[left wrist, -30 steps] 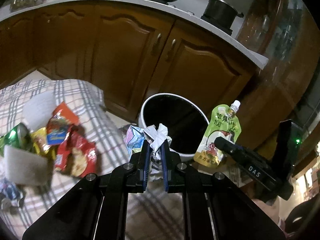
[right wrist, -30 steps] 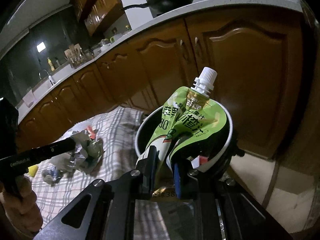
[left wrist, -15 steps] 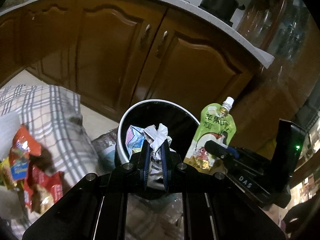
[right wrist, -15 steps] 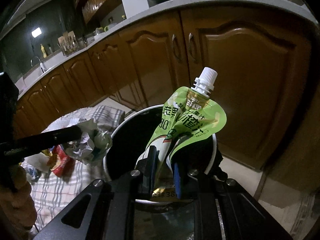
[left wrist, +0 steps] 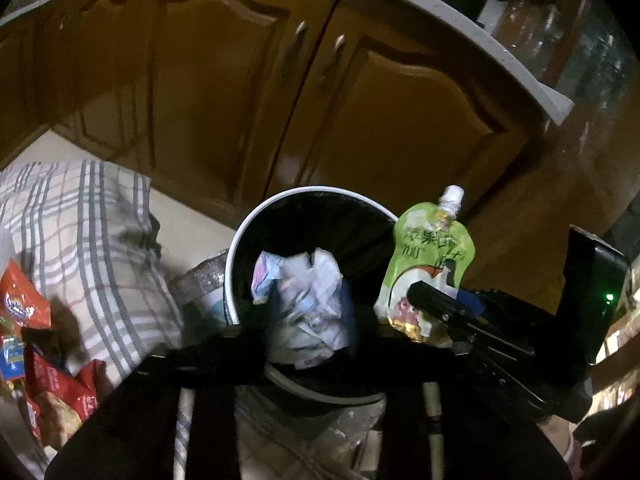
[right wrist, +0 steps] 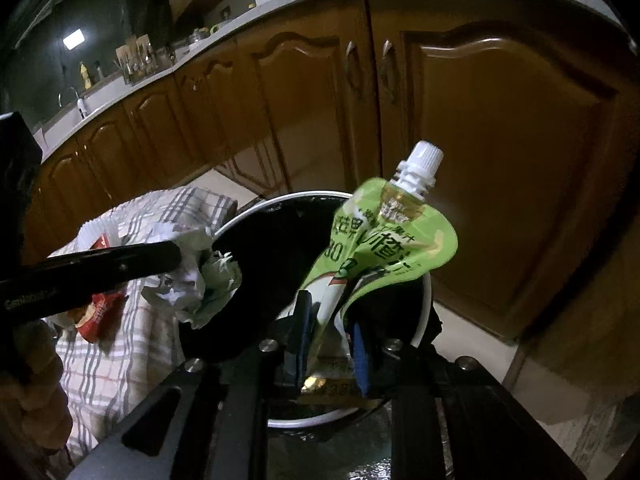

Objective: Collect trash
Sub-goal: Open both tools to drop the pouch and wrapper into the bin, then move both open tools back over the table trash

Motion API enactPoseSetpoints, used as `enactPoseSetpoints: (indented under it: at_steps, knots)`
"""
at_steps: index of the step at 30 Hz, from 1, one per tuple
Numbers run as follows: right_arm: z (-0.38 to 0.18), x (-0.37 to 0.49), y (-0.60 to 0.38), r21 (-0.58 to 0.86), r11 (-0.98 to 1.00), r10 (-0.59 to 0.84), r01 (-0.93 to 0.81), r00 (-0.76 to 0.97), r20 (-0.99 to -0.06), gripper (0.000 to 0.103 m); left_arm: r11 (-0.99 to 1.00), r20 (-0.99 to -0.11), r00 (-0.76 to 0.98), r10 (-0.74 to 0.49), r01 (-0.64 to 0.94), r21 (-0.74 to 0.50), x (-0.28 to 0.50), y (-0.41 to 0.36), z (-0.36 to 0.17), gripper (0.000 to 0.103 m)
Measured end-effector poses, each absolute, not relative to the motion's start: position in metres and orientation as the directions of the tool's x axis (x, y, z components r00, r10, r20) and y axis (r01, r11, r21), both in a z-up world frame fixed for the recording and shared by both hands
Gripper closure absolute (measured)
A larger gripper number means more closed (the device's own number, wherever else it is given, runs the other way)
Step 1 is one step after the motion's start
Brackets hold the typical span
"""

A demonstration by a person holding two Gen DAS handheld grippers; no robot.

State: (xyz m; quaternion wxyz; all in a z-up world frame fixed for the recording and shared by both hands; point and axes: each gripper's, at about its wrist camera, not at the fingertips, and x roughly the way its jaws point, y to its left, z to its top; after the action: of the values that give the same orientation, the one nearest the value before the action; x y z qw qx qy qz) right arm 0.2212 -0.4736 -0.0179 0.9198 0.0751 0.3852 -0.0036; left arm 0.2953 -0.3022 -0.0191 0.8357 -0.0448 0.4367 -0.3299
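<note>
My left gripper [left wrist: 310, 312] is shut on a crumpled white wrapper [left wrist: 308, 300] and holds it over the mouth of a round black bin with a white rim [left wrist: 240, 240]. My right gripper [right wrist: 330, 332] is shut on a green juice pouch [right wrist: 384, 248] with a white cap, upright over the same bin [right wrist: 426, 312]. In the left wrist view the pouch [left wrist: 430, 264] and right gripper [left wrist: 436, 300] are at the bin's right edge. In the right wrist view the left gripper [right wrist: 188, 256] with the wrapper [right wrist: 196, 280] is at the bin's left edge.
A plaid cloth [left wrist: 80, 220] lies left of the bin with red snack packets [left wrist: 56, 392] on it. Brown wooden cabinet doors [left wrist: 240, 100] under a pale countertop stand close behind the bin. A pale tiled floor [right wrist: 472, 336] surrounds it.
Both grippers have moved toward the bin with their trash. The wrapper and pouch now sit over its mouth; the plaid cloth has slid further left in view.
</note>
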Motion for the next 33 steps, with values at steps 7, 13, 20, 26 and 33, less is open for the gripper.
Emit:
enactPoseSetpoints:
  at_steps: [7, 13, 20, 26, 33]
  knots:
    - [-0.02, 0.21, -0.475, 0.173, 0.981, 0.062, 0.086, 0.707, -0.704, 0.06, 0.785, -0.689, 0.413, -0.596, 0.482, -0.39, 0.286, -0.279, -0.02, 0.053]
    - [-0.02, 0.183, -0.467, 0.249, 0.964, 0.097, 0.094, 0.745, -0.66, 0.04, 0.789, -0.67, 0.438, -0.6, 0.459, -0.407, 0.257, -0.242, -0.023, 0.053]
    - [-0.018, 0.155, -0.431, 0.338, 0.94, 0.183, 0.04, 0.776, -0.603, 0.029, 0.814, -0.66, 0.482, -0.576, 0.414, -0.408, 0.215, -0.182, -0.027, 0.053]
    - [-0.016, 0.143, -0.394, 0.391, 0.92, 0.264, -0.023, 0.775, -0.575, 0.027, 0.845, -0.655, 0.535, -0.534, 0.366, -0.389, 0.187, -0.128, -0.025, 0.053]
    - [-0.02, 0.137, -0.346, 0.407, 0.908, 0.339, -0.1, 0.745, -0.575, 0.027, 0.881, -0.658, 0.586, -0.473, 0.287, -0.377, 0.17, -0.07, -0.028, 0.053]
